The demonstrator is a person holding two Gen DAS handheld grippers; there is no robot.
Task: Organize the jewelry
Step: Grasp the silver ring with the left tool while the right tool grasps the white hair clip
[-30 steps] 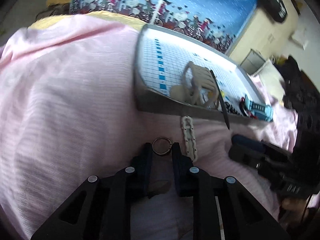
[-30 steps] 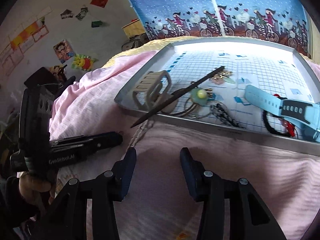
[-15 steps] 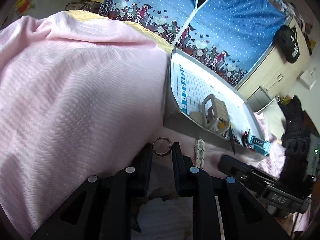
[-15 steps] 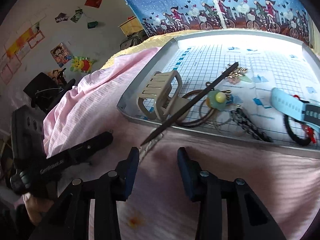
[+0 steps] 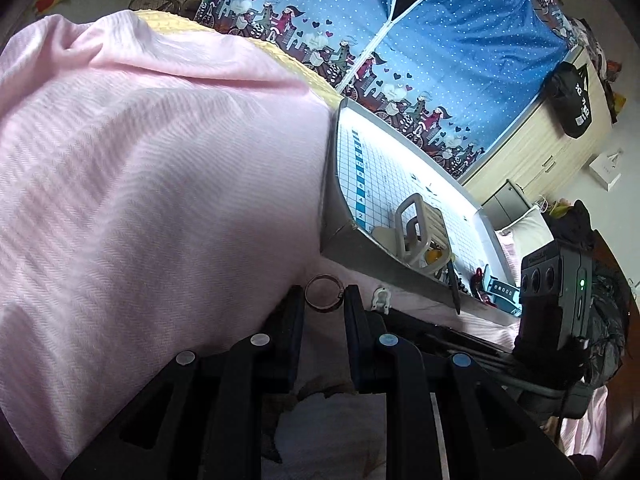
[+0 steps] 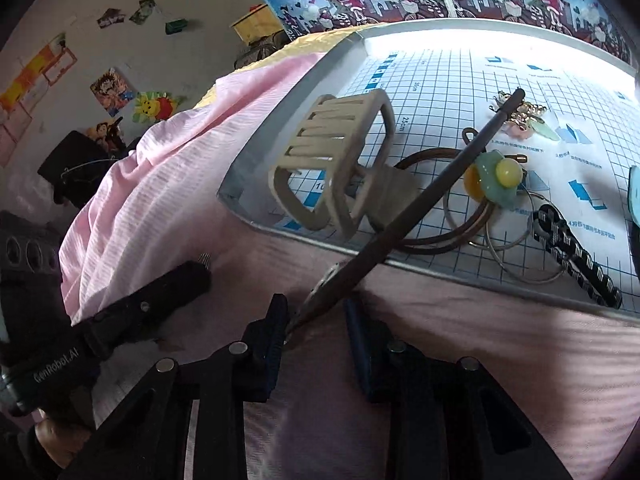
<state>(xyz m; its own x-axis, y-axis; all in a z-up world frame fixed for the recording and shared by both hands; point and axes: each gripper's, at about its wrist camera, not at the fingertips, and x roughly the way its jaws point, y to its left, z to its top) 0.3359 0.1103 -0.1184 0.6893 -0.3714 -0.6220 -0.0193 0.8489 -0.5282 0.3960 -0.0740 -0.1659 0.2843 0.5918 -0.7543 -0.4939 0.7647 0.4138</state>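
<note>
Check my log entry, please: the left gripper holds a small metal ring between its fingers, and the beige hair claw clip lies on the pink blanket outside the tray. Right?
Not quite. The beige hair claw clip sits inside the tray, near its corner, as the right wrist view shows. The rest stands: the left gripper holds the small metal ring between its fingers.

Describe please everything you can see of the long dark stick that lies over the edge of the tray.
The dark stick is thin, straight and matte, brown-grey, tapering to a point. Its blunt end lies inside the tray near a gold ornament; it passes beside the beige hair claw and an egg-shaped charm, crosses the tray's near rim and slopes down, its tip between the fingers of the open right gripper, close to the left one, over the pink blanket.
</note>
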